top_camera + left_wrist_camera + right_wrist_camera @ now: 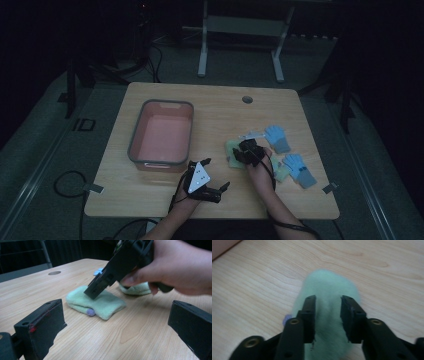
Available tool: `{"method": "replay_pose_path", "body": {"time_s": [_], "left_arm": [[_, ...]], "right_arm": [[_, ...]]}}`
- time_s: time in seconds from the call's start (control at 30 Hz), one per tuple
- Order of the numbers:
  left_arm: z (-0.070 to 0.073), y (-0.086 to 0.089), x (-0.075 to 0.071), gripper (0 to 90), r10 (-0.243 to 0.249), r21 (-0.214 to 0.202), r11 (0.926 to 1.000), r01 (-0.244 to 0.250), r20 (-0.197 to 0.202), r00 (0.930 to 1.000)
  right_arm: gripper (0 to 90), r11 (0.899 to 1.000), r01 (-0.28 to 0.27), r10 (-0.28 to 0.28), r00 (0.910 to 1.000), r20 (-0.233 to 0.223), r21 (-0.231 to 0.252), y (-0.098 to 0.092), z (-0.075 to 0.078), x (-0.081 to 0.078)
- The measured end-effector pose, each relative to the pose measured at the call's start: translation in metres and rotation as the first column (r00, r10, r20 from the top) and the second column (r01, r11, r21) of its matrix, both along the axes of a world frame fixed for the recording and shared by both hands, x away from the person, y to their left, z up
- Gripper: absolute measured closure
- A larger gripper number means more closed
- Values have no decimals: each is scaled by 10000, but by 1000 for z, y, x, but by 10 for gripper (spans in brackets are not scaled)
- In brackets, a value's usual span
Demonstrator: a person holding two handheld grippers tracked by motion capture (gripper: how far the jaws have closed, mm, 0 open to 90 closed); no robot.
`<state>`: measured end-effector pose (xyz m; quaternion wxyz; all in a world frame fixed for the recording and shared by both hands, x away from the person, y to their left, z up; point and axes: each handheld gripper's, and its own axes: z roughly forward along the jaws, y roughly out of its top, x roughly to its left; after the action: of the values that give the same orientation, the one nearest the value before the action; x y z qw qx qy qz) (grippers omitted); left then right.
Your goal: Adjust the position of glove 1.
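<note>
The left gripper (220, 187) rests nearest the person on the surface (215, 107), jaws wide apart and empty. Just beyond, the right gripper (328, 315) points down over the green glove (329, 290), jaws parted and straddling it, not yet pinching; the glove's long axis runs on away between them. A second green glove (136, 288) lies beside it. Farther right are two blue gloves (276, 137), and far left the pink bin (186, 107), with nothing in between.

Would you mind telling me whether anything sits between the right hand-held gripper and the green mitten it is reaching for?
Nothing visible does. The right hand-held gripper is directly over the green mitten, its jaws parted to either side of the fabric with only bare table around it.
</note>
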<state>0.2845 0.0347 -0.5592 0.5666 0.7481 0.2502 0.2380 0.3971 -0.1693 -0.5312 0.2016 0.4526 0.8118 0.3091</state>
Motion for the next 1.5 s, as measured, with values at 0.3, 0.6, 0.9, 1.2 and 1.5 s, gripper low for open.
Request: {"method": "replay_pose_path", "body": {"time_s": [0.3, 0.6, 0.9, 1.2, 1.5], "left_arm": [[0, 0, 0, 6, 2, 45, 10000, -2, 11, 10000], [0, -1, 0, 6, 0, 113, 9999, -1, 32, 10000], [0, -1, 0, 6, -3, 108, 9999, 2, 46, 10000], [0, -1, 0, 6, -3, 94, 10000, 2, 52, 10000], [0, -1, 0, 6, 17, 129, 9999, -17, 58, 10000]], "right_arm": [[489, 9940, -1084, 1082, 9940, 186, 130, -45, 28, -2], [544, 9610, -2758, 2753, 9610, 245, 186, -103, 46, -11], [576, 9258, -3767, 3748, 9255, -541, -315, -135, 29, -20], [562, 9085, -4143, 4074, 9072, -1046, -544, -141, 0, -18], [776, 9116, -4052, 3962, 9110, -1146, -696, -135, -1, -21]]}}
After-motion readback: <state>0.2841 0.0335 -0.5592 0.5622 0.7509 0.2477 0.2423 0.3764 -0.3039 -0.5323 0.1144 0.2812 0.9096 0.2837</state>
